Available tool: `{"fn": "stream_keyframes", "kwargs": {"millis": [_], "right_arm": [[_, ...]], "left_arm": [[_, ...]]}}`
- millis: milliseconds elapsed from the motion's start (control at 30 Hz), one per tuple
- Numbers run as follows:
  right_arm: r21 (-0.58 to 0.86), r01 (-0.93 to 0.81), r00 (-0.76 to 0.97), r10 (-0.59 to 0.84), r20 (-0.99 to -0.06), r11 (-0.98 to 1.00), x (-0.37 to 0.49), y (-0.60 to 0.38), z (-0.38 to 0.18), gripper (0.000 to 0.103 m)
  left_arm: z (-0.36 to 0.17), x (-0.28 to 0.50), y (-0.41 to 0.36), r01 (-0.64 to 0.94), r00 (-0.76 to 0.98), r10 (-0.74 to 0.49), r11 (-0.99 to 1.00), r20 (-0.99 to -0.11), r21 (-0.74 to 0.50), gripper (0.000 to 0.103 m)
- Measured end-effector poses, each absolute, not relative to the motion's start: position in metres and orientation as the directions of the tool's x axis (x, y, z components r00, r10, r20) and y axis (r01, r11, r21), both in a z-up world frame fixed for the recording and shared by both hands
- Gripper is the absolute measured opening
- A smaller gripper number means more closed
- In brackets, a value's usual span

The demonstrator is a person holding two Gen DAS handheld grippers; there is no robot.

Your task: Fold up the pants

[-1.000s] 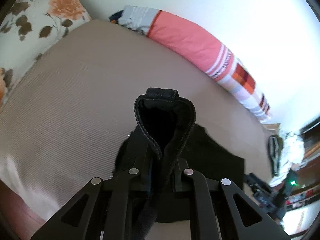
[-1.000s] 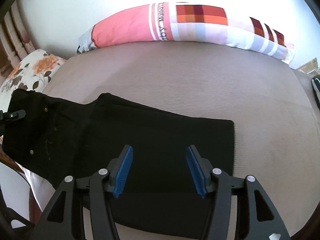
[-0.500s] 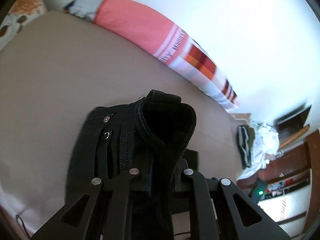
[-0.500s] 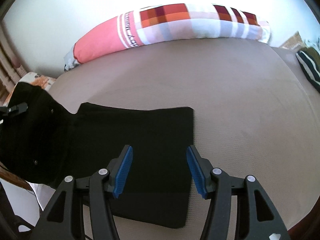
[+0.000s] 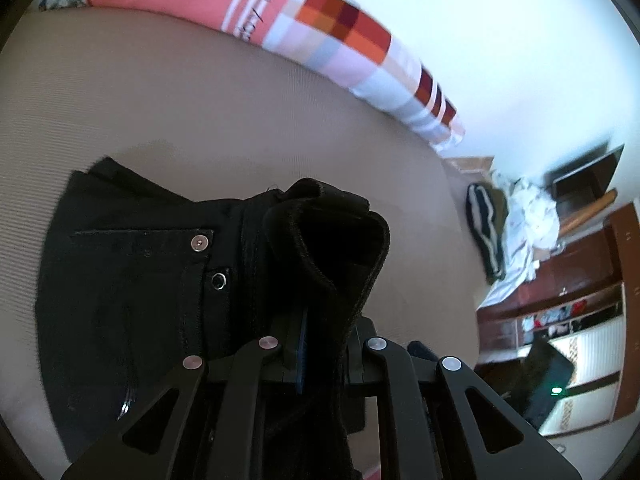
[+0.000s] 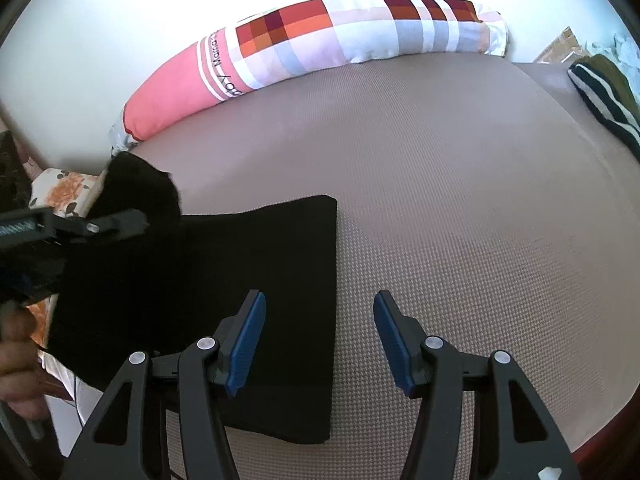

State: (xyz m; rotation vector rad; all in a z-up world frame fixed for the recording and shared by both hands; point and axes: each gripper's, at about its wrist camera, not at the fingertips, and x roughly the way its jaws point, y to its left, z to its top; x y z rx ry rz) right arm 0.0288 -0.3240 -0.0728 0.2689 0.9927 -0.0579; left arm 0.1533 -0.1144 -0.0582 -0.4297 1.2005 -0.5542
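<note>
From the left wrist, the left tool (image 5: 320, 344) is clamped tight on a thick bunch of the black pants (image 5: 132, 292) at the waistband (image 5: 332, 236), and the rivet (image 5: 199, 243) and pocket seam below it mark this as the top end, hanging over the bed (image 5: 200, 112). It looks like denim: soft and floppy yet fairly heavy, so the doubled band is a sound place to grip. Over to the right wrist: the right tool (image 6: 320, 340) hangs half open with nothing in it, above the leg end of the pants, which lies flat on the bed with a crisp edge. That hem corner (image 6: 326, 434) looks like the next handhold.
</note>
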Motion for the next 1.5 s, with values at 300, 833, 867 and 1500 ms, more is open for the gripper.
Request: {"fn": "stream_keyframes", "kwargs": {"millis": [300,833,867,1500], "right_arm": [[0.23,0.177,0.536,0.102,-0.838,0.957,0.032,-0.329,-0.079,0.054],[0.441,0.105,0.52,0.329,-0.788,0.891,0.046,-0.326,-0.089,0.056],[0.444,0.097,0.512,0.338,-0.79,0.891,0.049,-0.323,-0.091,0.056],[0.546,0.022,0.44,0.482,-0.757,0.838,0.116,-0.306,-0.123,0.046]], "left_arm": [[-0.085,0.152,-0.135,0.221,0.246,-0.578,0.815,-0.778,-0.536,0.022],[-0.033,0.128,-0.097,0.363,0.441,-0.533,0.842,-0.722,-0.399,0.056],[-0.032,0.127,-0.086,0.347,0.47,-0.496,0.865,-0.73,-0.363,0.056],[-0.083,0.117,0.013,0.13,0.489,-0.286,0.958,-0.824,-0.255,0.056]]}}
